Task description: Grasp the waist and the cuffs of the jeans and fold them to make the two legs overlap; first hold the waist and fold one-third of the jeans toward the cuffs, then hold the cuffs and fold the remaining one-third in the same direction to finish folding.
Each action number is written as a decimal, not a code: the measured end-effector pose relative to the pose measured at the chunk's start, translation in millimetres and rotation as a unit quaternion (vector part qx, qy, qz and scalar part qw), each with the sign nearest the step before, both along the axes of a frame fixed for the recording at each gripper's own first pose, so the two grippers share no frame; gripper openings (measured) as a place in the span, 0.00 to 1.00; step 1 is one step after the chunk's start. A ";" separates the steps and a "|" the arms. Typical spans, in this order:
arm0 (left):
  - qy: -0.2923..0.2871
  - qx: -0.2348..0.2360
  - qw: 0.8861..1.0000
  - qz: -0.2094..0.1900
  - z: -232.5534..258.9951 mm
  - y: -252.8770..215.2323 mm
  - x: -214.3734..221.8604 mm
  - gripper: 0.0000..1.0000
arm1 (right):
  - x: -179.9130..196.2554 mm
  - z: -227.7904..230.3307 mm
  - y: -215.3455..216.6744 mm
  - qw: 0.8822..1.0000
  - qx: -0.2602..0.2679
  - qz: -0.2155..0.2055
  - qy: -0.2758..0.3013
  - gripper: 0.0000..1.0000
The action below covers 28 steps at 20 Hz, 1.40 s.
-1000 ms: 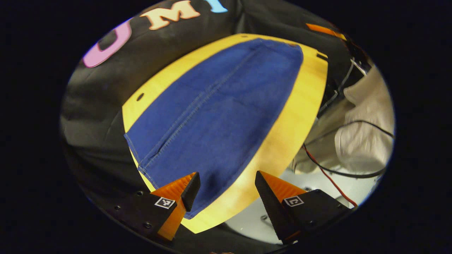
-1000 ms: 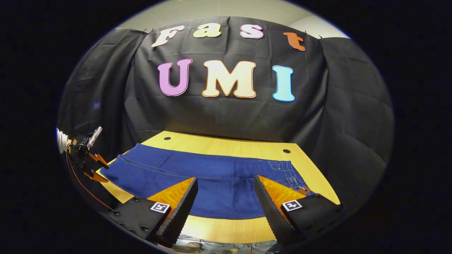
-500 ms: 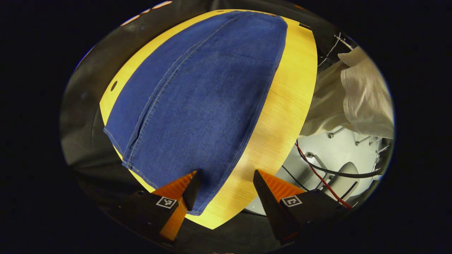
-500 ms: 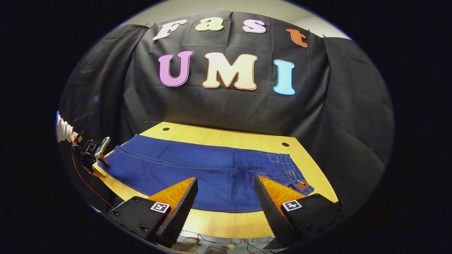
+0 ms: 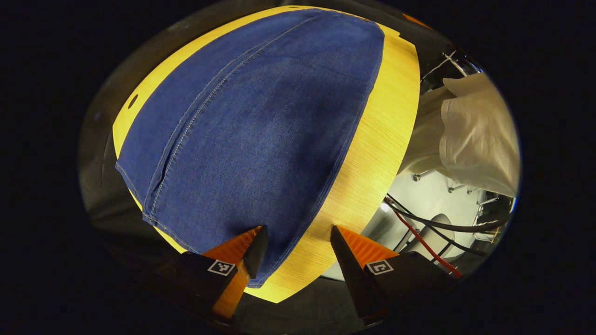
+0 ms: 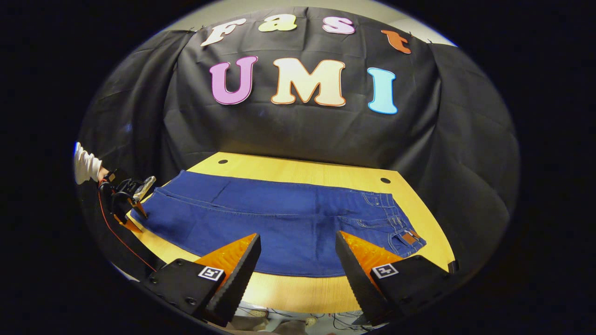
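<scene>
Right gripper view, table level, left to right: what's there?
Sleeve → left gripper → jeans cuffs → jeans legs → waist with leather patch → table's right edge.

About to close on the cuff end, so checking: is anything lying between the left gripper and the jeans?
Nothing visible does. The left gripper hangs open right over the cuff-end corner of the blue denim jeans, which lie flat on the yellow wooden table with bare cloth and wood between the fingers.
</scene>
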State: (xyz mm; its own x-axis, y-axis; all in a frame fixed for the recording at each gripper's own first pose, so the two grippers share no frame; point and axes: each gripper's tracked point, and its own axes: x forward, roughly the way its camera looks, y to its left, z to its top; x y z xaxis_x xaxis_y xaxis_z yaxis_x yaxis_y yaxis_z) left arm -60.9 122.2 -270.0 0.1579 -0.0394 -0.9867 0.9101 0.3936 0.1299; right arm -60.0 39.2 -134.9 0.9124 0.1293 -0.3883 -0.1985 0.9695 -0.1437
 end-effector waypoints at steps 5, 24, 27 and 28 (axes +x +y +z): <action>-0.001 0.008 1.000 0.002 2.7 0.1 -0.7 0.82 | 8.5 -6.2 8.1 1.000 0.018 -0.002 0.010 0.99; 0.000 -0.026 0.997 0.072 4.8 5.5 27.5 0.00 | 82.7 -32.5 6.8 0.994 -0.006 0.085 0.064 0.99; -0.004 -0.022 0.996 0.086 4.4 5.1 28.9 0.00 | 93.5 -47.0 -27.9 0.984 -0.061 0.129 0.103 0.99; -0.006 -0.022 0.995 0.094 4.9 5.2 28.8 0.00 | 97.2 -52.7 -40.7 0.980 -0.080 0.138 0.117 0.99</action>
